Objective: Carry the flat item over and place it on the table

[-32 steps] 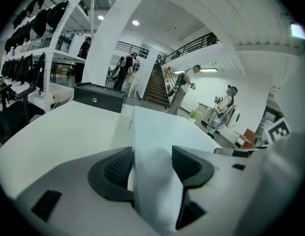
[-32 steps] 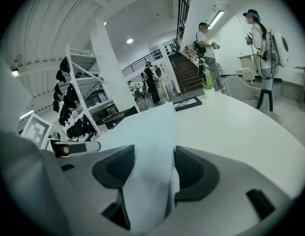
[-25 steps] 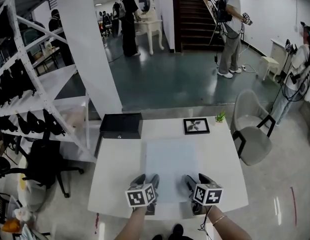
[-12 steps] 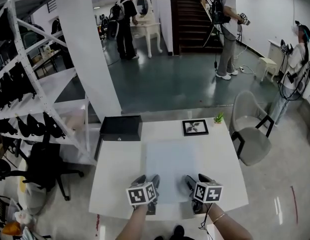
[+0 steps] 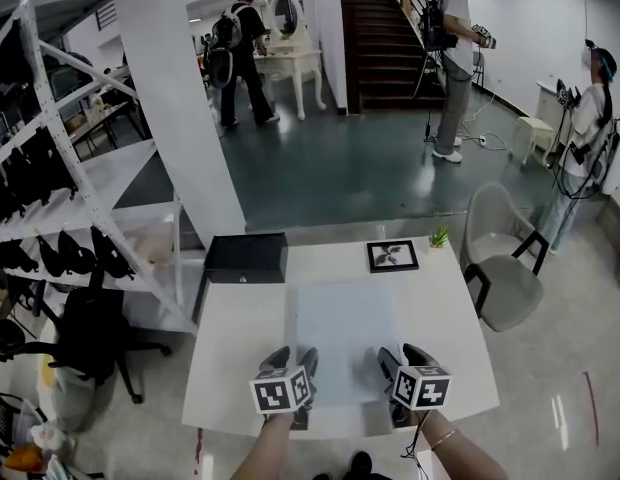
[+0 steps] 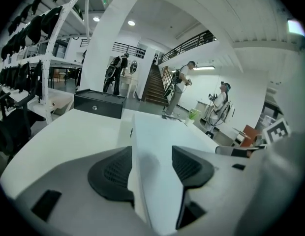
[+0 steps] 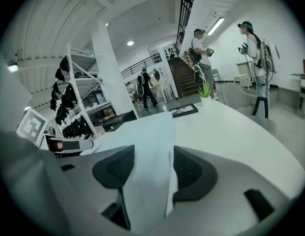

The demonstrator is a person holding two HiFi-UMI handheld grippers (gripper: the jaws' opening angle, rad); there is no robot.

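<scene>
The left tool point(image 5: 293, 361) has its jaws closed down on the near edge of the flat sheet point(image 5: 340, 333). In the left gripper view the pale sheet point(image 6: 151, 146) fills the narrow gap between the two dark pads point(image 6: 112, 175). The right tool point(image 5: 402, 358) pinches the same near edge further along, and the right gripper view shows the sheet point(image 7: 150, 154) running between its pads point(image 7: 191, 173) in the same way. The sheet lies flat on the white table point(image 5: 230, 353), in the middle, reaching from the two tools towards the far side.

There are two tools and one sheet. At the table's far edge stand one black box point(image 5: 246, 256), one framed picture point(image 5: 392, 256) and one small green plant point(image 5: 439, 236). One grey chair point(image 5: 500, 268) stands beside the table's right side. Three people are further off in the room: one by a white dresser point(image 5: 235, 53), one near the stairs point(image 5: 455, 58) and one at the right wall point(image 5: 585, 138).
</scene>
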